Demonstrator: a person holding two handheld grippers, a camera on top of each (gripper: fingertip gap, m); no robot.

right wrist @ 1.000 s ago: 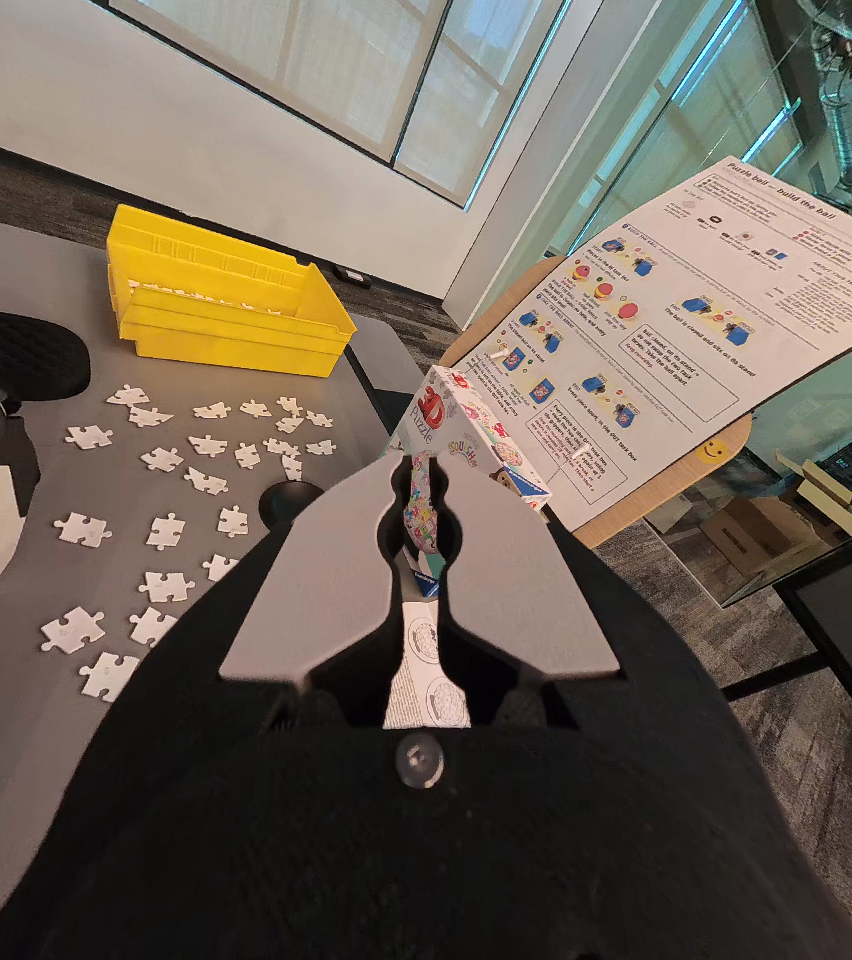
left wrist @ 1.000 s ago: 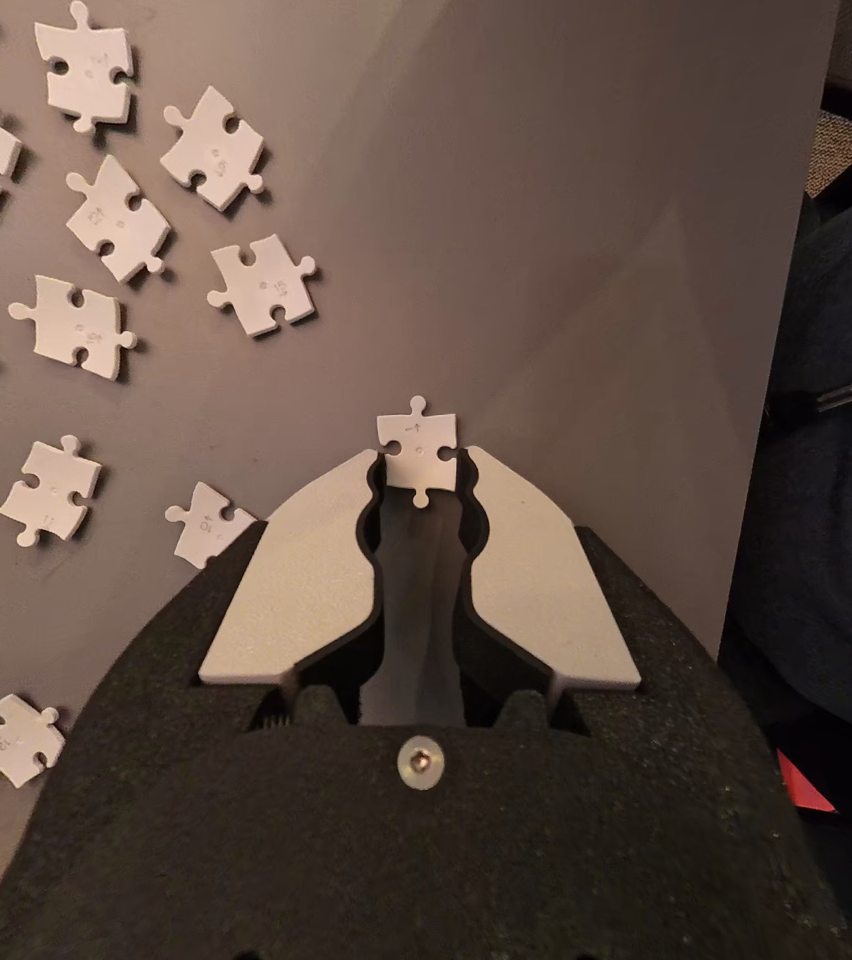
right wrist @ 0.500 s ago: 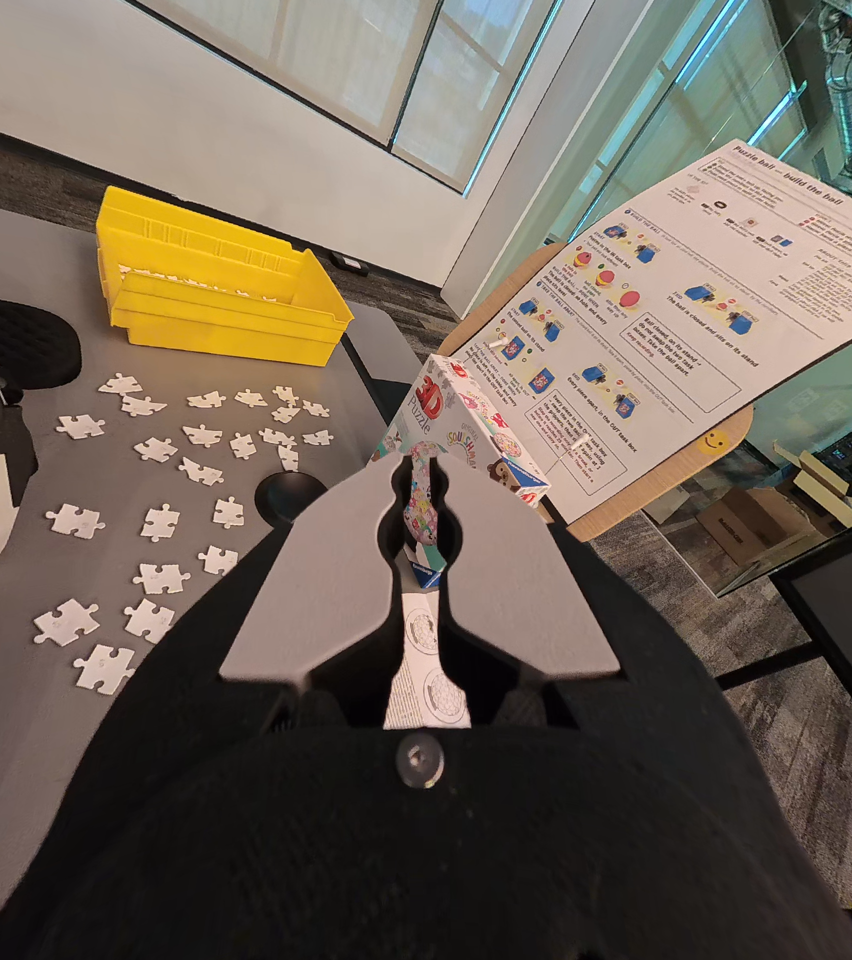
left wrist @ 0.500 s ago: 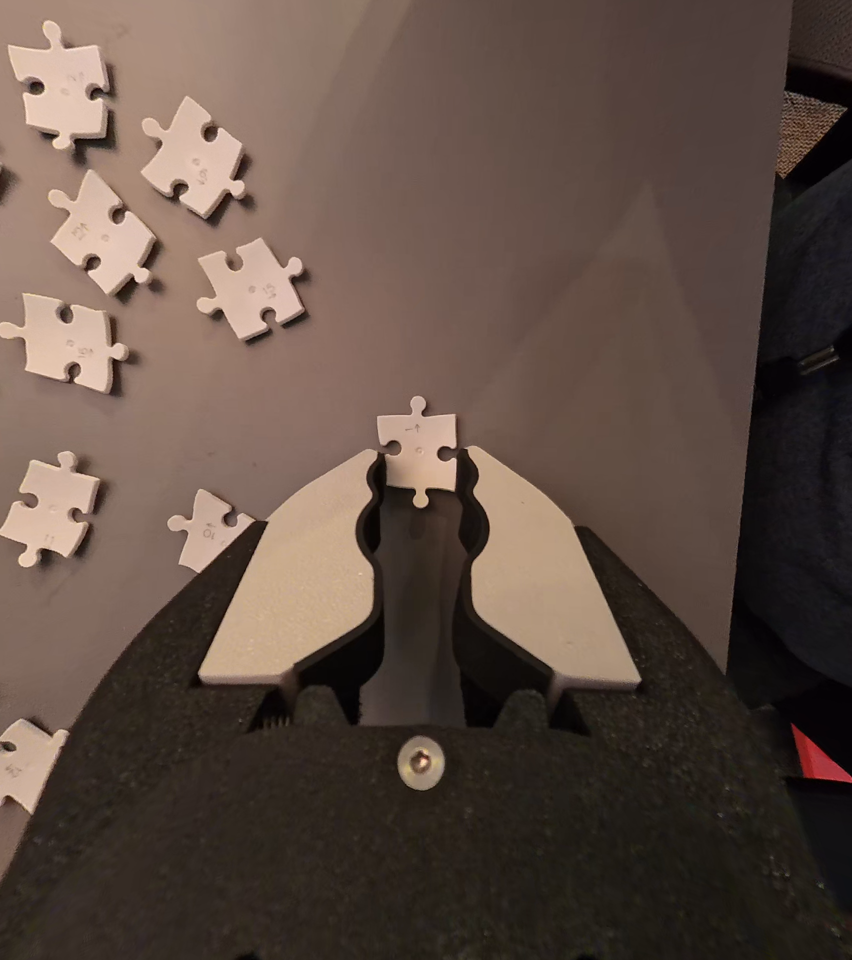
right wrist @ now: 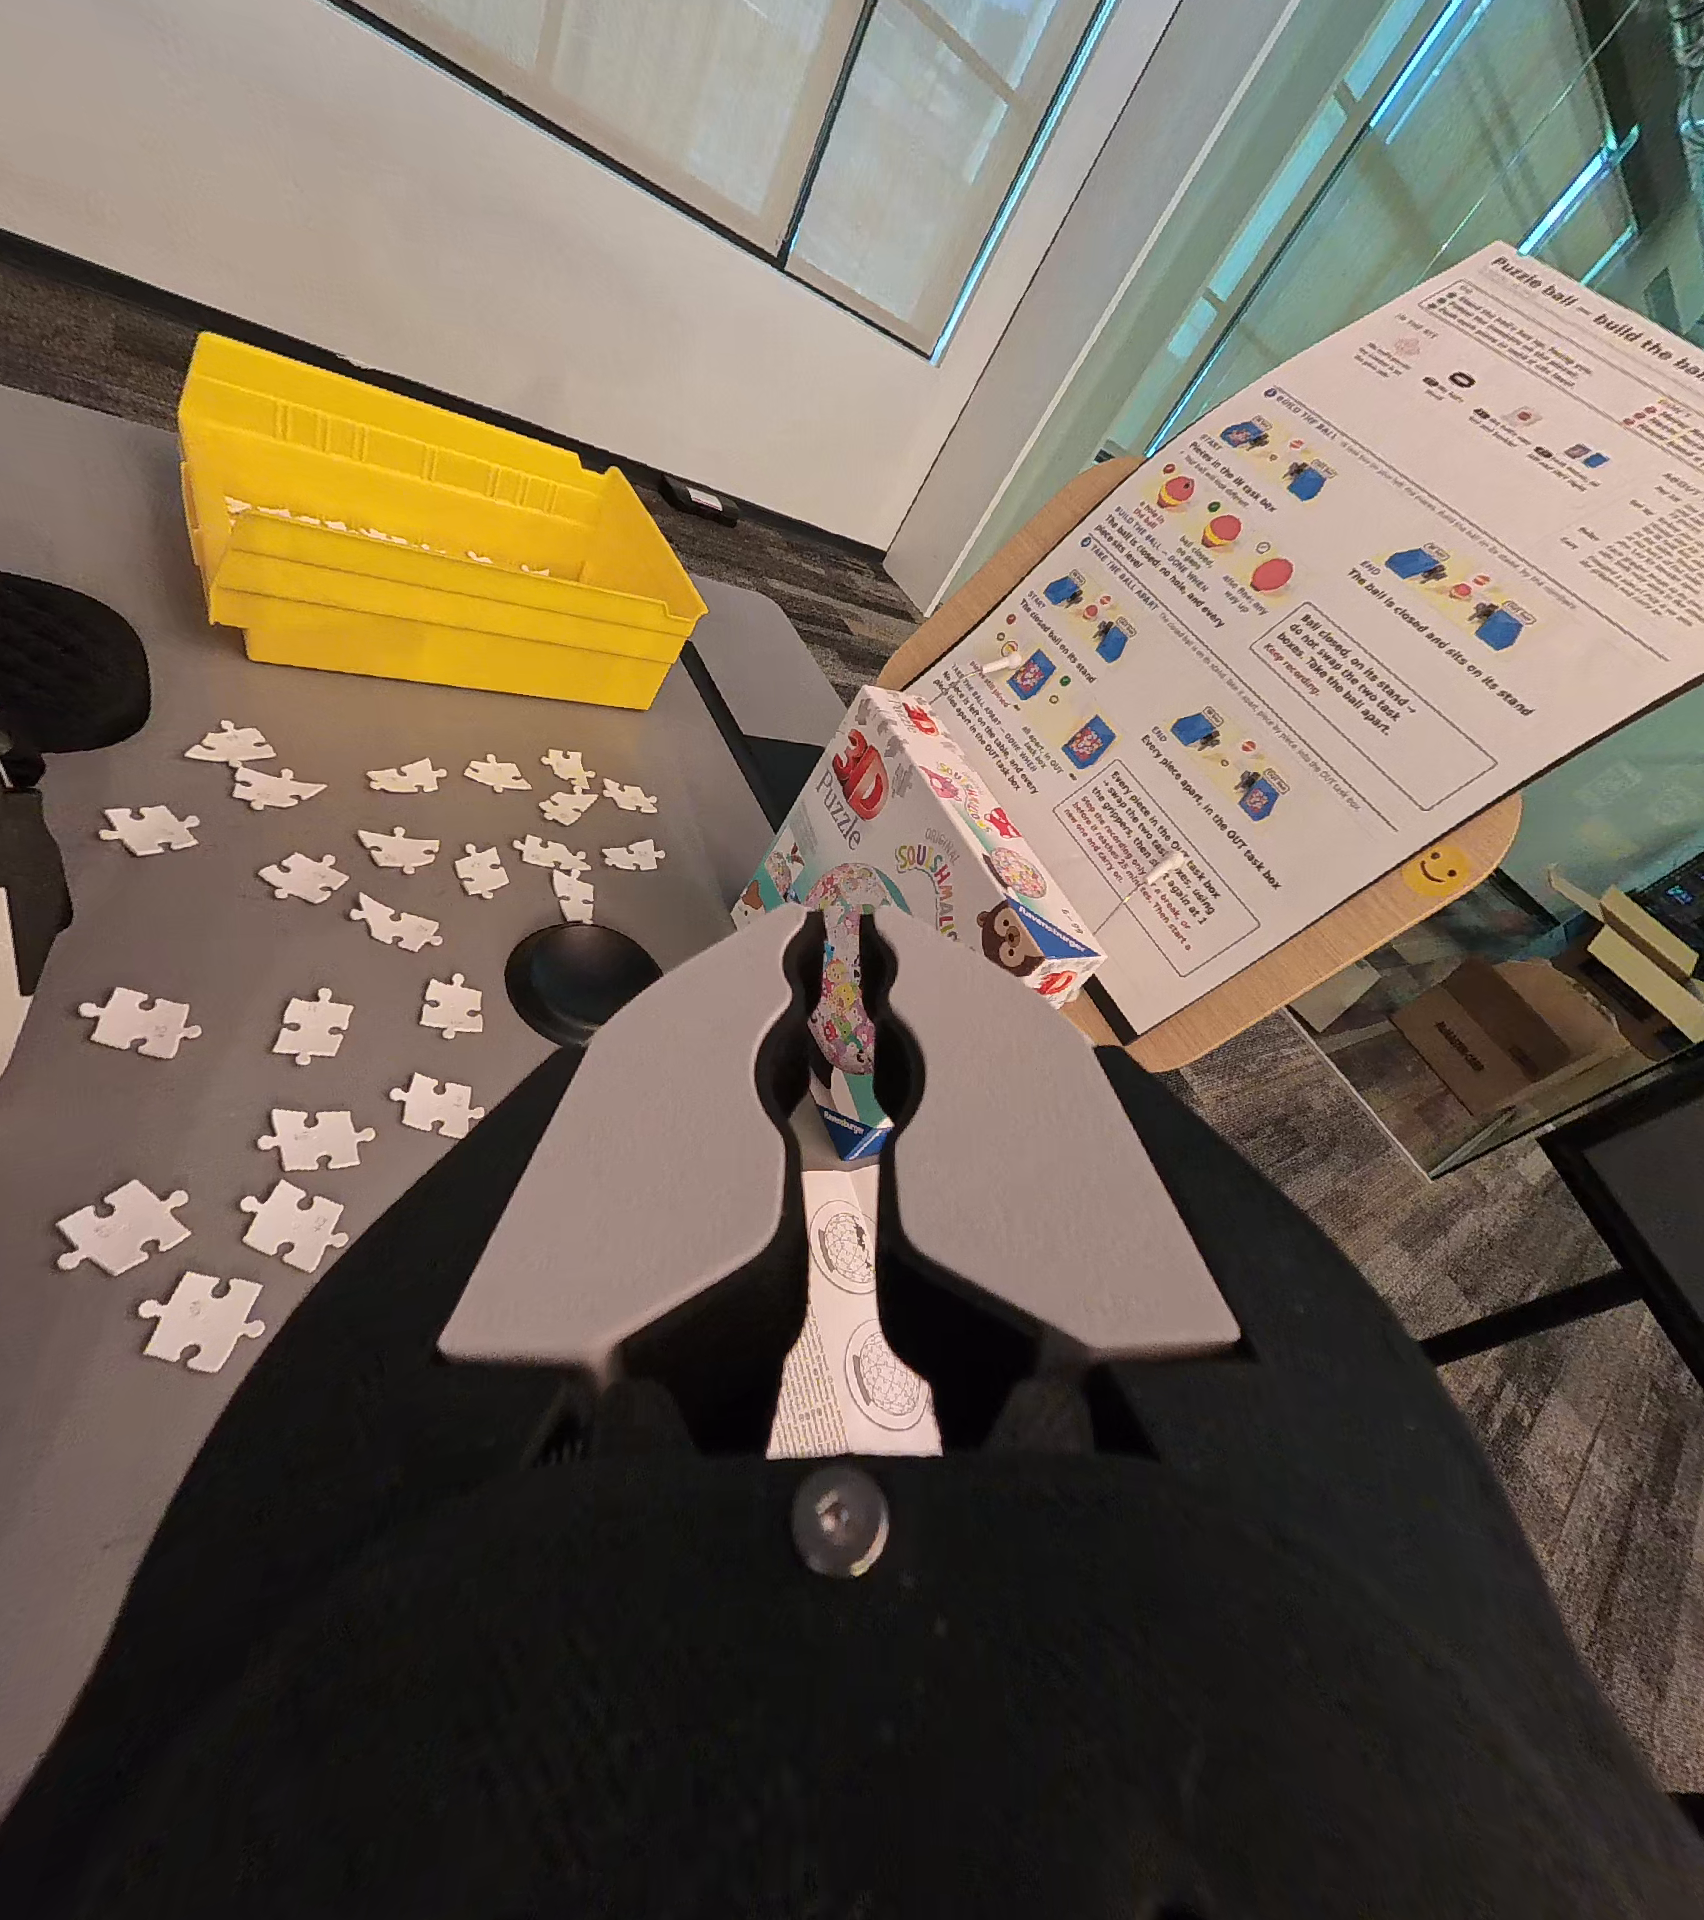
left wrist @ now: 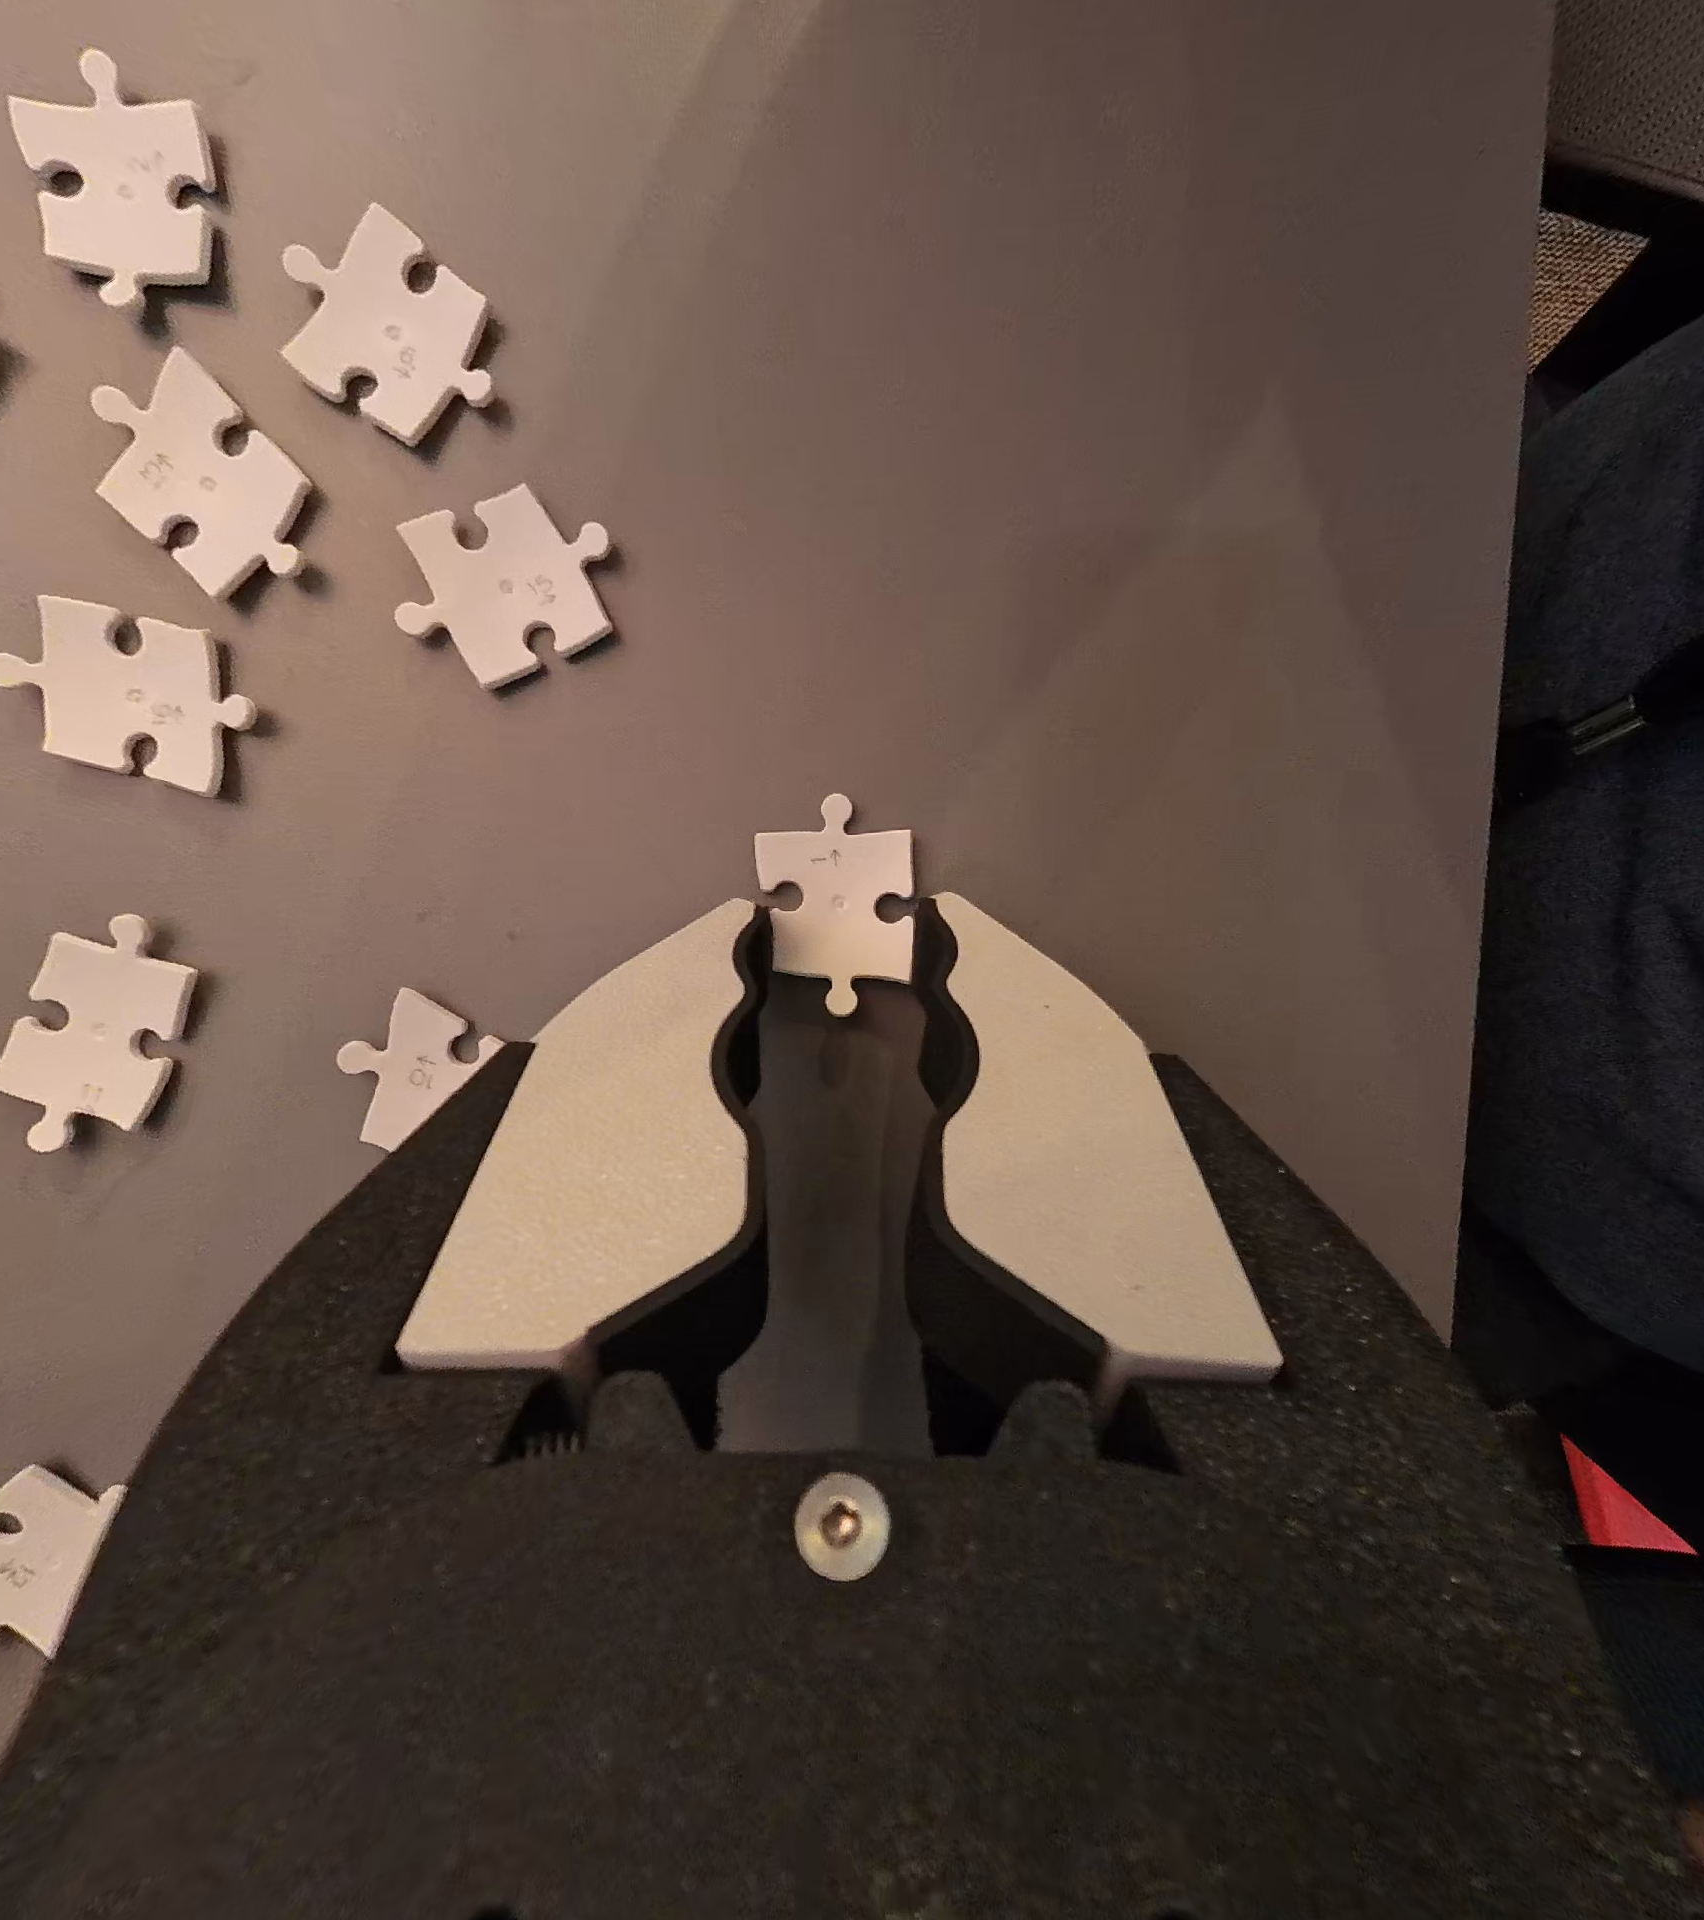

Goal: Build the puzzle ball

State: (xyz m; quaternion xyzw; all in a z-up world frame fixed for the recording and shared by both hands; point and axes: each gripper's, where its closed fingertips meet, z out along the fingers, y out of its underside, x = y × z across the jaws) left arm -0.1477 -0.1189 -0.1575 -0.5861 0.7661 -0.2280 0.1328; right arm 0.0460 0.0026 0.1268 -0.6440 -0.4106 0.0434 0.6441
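Above the grey table (left wrist: 1035, 416), both grippers grip puzzle pieces
Left gripper (left wrist: 835, 914) pinches a white piece (left wrist: 835, 888); right gripper (right wrist: 840, 935) clamps a colourful curved piece (right wrist: 843, 997).

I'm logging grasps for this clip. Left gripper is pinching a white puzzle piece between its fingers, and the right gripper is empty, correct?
Not quite. The left gripper does pinch a white puzzle piece, but the right gripper is not empty: the right wrist view shows a colourful curved puzzle piece clamped between its fingers.
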